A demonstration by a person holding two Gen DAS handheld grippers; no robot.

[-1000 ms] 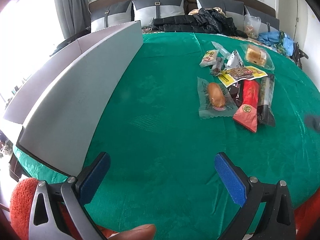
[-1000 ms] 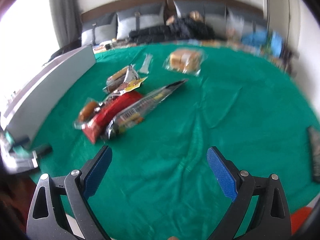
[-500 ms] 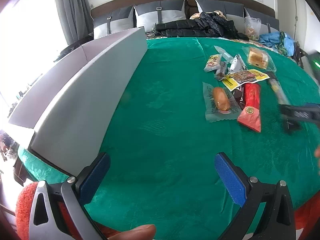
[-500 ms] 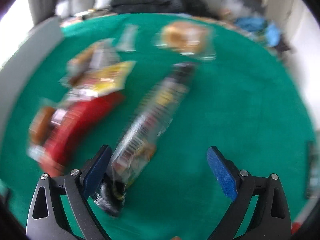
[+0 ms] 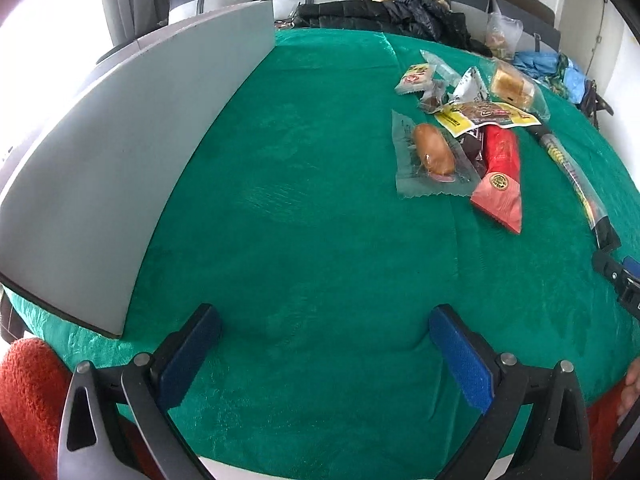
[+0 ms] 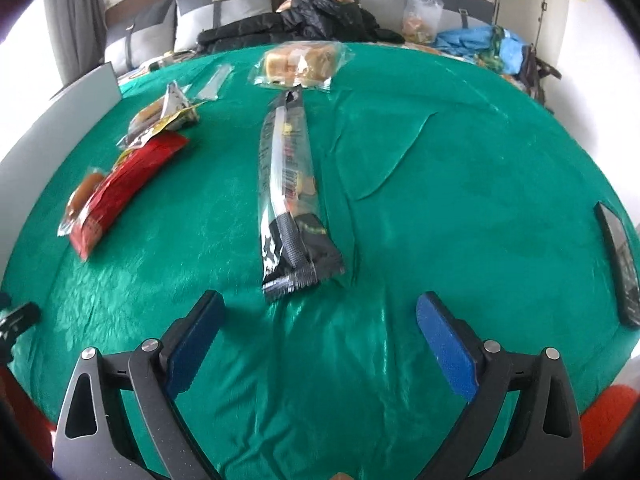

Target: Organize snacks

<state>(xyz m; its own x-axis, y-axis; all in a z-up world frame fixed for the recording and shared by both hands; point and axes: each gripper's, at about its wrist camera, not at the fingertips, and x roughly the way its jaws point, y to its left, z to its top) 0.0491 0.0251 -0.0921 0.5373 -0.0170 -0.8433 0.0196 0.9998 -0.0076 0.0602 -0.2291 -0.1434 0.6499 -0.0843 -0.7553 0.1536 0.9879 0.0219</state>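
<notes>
Snack packets lie on a green tablecloth (image 5: 304,208). A long black cookie sleeve (image 6: 290,184) lies lengthwise just ahead of my right gripper (image 6: 320,344), which is open and empty, its tips a little short of the sleeve's near end. Left of the sleeve are a red packet (image 6: 124,184), a sausage pack (image 6: 82,196) and a yellow packet (image 6: 168,120). A bread pack (image 6: 300,65) lies beyond. My left gripper (image 5: 324,354) is open over bare cloth, with the sausage pack (image 5: 430,156), red packet (image 5: 500,172) and sleeve (image 5: 572,176) far to its right.
A long grey box wall (image 5: 132,152) runs along the table's left side. A dark phone-like slab (image 6: 618,264) lies at the right edge. Behind the table are grey cushions (image 6: 224,20), a black jacket (image 6: 304,20) and blue bags (image 6: 476,42).
My right gripper has moved in toward the black cookie sleeve, which now lies centred just ahead of its open fingers. The left gripper has shifted slightly and stays open.
</notes>
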